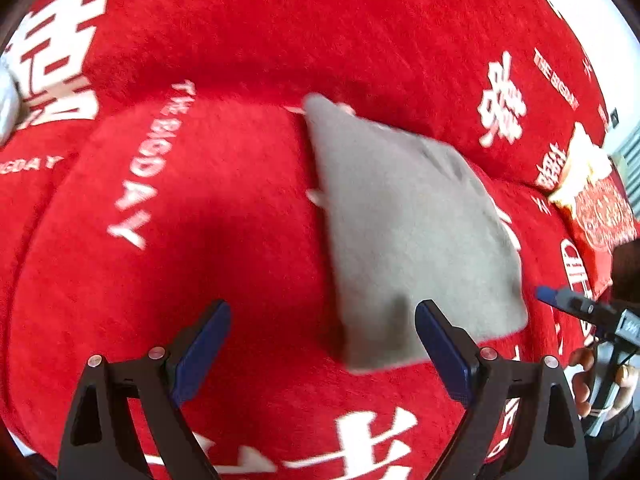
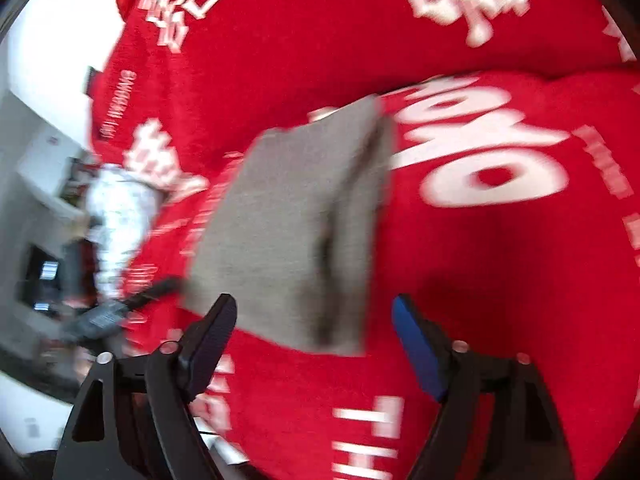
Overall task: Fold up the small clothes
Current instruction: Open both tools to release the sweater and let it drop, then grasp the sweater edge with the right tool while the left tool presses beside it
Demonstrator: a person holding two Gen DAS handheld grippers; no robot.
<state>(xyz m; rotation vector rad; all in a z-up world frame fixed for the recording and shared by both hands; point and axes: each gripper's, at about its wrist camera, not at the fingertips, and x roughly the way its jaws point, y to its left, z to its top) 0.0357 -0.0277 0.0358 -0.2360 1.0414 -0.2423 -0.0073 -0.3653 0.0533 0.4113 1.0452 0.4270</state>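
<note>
Both cameras sit just behind their own 2 fingers and look steeply down and forward, close over the red cover (image 1: 224,184). The left wrist view has the grey cloth (image 1: 412,232) right of centre, with the right gripper (image 1: 568,300) at its right edge. The right wrist view, blurred, has that cloth (image 2: 288,232) left of centre. Both share the cloth and the cover around it.

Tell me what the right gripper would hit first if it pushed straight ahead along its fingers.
Most likely the folded grey cloth, lying on the red blanket just ahead of the open right gripper. Blur makes depth uncertain.
</note>
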